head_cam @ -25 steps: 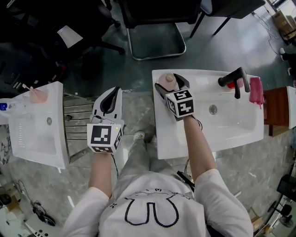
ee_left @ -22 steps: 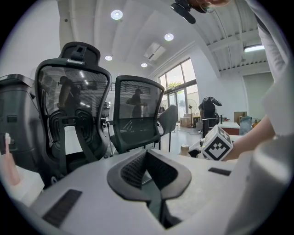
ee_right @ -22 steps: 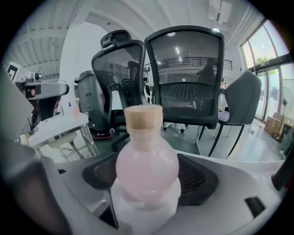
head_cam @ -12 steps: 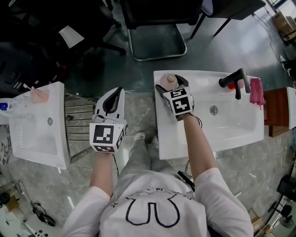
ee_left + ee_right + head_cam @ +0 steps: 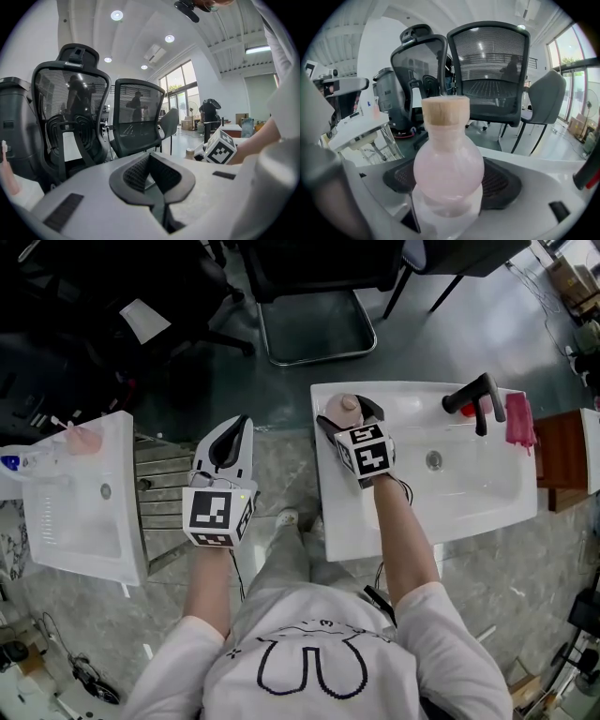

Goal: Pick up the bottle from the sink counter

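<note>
A pale pink bottle point(image 5: 349, 407) with a tan cap stands upright at the far left corner of the white sink counter point(image 5: 469, 514). My right gripper point(image 5: 348, 414) reaches over the counter, and its two jaws sit on either side of the bottle. In the right gripper view the bottle point(image 5: 447, 164) fills the gap between the dark pads point(image 5: 501, 183), which press its lower body. My left gripper point(image 5: 231, 430) hangs over the floor to the left of the counter. Its jaws are closed together, and nothing is between them point(image 5: 152, 174).
A black faucet point(image 5: 475, 397) and a pink cloth point(image 5: 518, 423) are at the counter's far right. A second white sink point(image 5: 80, 512) stands at the left. Office chairs point(image 5: 319, 296) are on the floor beyond both grippers.
The right gripper and bottle have stayed almost in place, with only a slight shift in the view. The left gripper has barely moved.
</note>
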A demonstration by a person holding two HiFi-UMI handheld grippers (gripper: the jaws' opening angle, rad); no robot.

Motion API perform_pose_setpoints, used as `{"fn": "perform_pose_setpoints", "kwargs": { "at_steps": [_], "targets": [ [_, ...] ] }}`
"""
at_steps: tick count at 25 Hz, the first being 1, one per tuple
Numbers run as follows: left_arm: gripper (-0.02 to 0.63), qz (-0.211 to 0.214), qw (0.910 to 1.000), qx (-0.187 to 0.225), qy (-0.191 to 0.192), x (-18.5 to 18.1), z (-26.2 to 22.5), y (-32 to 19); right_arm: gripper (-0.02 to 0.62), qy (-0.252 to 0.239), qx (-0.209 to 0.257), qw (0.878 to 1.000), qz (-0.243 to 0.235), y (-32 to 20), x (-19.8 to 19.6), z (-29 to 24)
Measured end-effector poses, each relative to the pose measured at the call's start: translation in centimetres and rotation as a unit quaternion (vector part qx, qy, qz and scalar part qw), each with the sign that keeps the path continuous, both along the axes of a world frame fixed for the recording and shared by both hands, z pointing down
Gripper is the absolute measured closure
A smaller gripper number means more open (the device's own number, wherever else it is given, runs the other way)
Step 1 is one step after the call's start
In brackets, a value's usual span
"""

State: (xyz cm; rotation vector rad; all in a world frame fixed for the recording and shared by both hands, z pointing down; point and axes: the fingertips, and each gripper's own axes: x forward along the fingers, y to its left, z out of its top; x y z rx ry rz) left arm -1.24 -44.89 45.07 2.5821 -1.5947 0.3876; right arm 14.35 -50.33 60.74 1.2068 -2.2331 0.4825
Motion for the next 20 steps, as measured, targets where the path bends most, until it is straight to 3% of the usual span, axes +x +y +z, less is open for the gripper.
{"fn": "perform_pose_setpoints", "kwargs": {
  "at_steps": [20],
  "targets": [
    [0.598,0.031,0.9985,0.041,0.018,3.9,-5.1,-0.7,0.212,-0.018,0.052,0.998,0.036,4.4,5.4,-10.0]
  ]
}}
